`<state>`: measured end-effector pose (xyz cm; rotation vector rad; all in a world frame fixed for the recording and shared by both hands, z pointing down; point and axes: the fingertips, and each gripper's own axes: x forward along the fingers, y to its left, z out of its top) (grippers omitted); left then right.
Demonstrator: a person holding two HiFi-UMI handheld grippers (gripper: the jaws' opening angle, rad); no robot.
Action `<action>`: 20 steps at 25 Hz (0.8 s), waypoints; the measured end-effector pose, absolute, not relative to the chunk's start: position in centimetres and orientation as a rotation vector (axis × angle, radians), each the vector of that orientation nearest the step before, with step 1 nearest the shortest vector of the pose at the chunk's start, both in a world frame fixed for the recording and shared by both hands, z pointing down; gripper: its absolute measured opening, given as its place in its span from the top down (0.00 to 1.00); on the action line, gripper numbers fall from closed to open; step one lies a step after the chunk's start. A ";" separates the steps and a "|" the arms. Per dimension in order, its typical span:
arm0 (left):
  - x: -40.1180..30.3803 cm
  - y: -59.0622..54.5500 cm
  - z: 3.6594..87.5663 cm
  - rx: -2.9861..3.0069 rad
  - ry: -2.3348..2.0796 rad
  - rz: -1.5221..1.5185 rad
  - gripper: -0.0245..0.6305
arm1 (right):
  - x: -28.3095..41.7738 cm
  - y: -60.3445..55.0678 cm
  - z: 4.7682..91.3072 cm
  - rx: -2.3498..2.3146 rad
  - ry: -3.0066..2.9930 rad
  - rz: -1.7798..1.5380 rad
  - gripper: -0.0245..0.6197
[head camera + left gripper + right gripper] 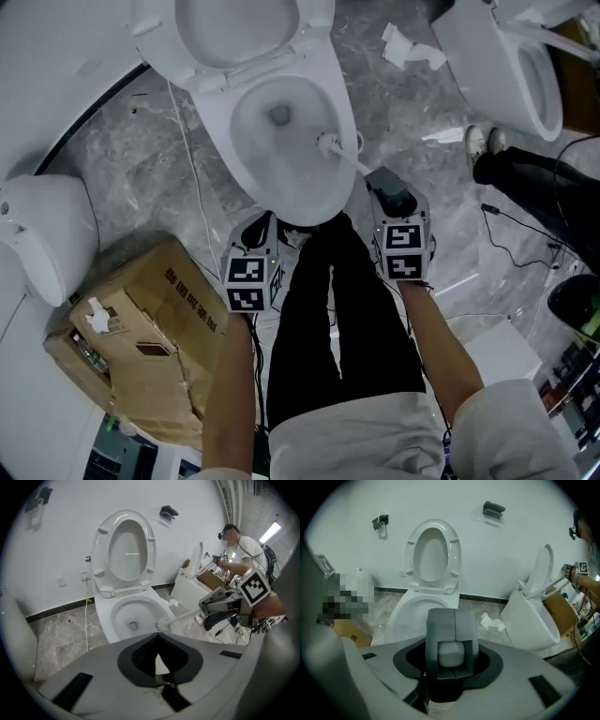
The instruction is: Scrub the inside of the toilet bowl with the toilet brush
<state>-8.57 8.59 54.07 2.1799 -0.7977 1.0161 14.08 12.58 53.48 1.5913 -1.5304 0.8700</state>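
At the bowl rim [345, 111], right gripper [382, 181] clamps toilet brush [348, 158]; left gripper [157, 637] closed, empty.

wall [56, 550]: white | floor [150, 178]: grey marble, paper scraps [408, 45] | cardboard box [141, 328] left | second toilet [492, 47] right

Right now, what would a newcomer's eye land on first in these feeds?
The white toilet with its seat raised, top centre of the head view, and the toilet brush with its head at the bowl's right side, its handle running back to the right claw, shut on it. Then the cardboard box on the floor, lower left.
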 end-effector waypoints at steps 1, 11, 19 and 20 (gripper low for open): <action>-8.0 8.4 53.8 2.200 -0.787 1.024 0.92 | 14.2 12.6 53.4 1.594 -1.529 0.872 0.65; -7.1 6.5 53.9 2.254 -0.791 1.016 0.92 | 13.5 15.3 53.6 1.516 -1.535 0.872 0.64; -8.5 6.9 54.5 2.222 -0.823 0.996 0.92 | 13.1 16.9 53.8 1.496 -1.522 0.896 0.64; -8.7 7.0 54.6 2.215 -0.824 0.996 0.92 | 13.0 17.1 53.7 1.492 -1.520 0.900 0.64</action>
